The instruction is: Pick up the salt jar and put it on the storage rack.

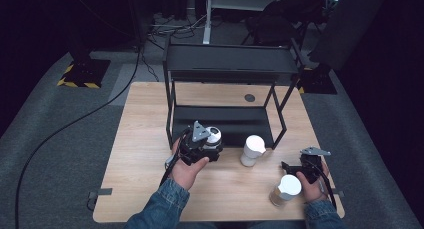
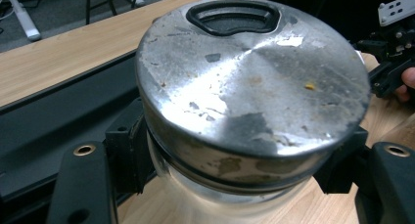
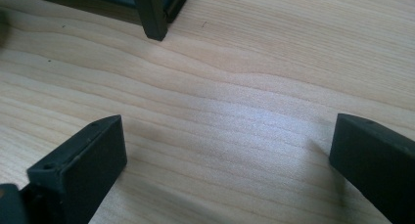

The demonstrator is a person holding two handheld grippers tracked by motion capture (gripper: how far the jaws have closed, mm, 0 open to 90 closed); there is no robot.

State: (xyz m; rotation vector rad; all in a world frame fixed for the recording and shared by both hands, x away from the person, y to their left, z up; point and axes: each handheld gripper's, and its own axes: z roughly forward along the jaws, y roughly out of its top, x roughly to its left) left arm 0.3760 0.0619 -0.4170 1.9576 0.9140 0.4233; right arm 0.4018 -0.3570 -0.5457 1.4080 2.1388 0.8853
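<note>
Scuffed steel lid up top, clear glass jar clamped in my left gripper just under the lid — secure for lifting toward the black metal shelf rack. Right gripper hangs spread apart over the wooden table — spare.

The jar is showing clear glass under a scuffed, shiny metal lid with a black plastic insert. The table is looking like pale, smooth-grained wood; the jaws are looking matt black.
</note>
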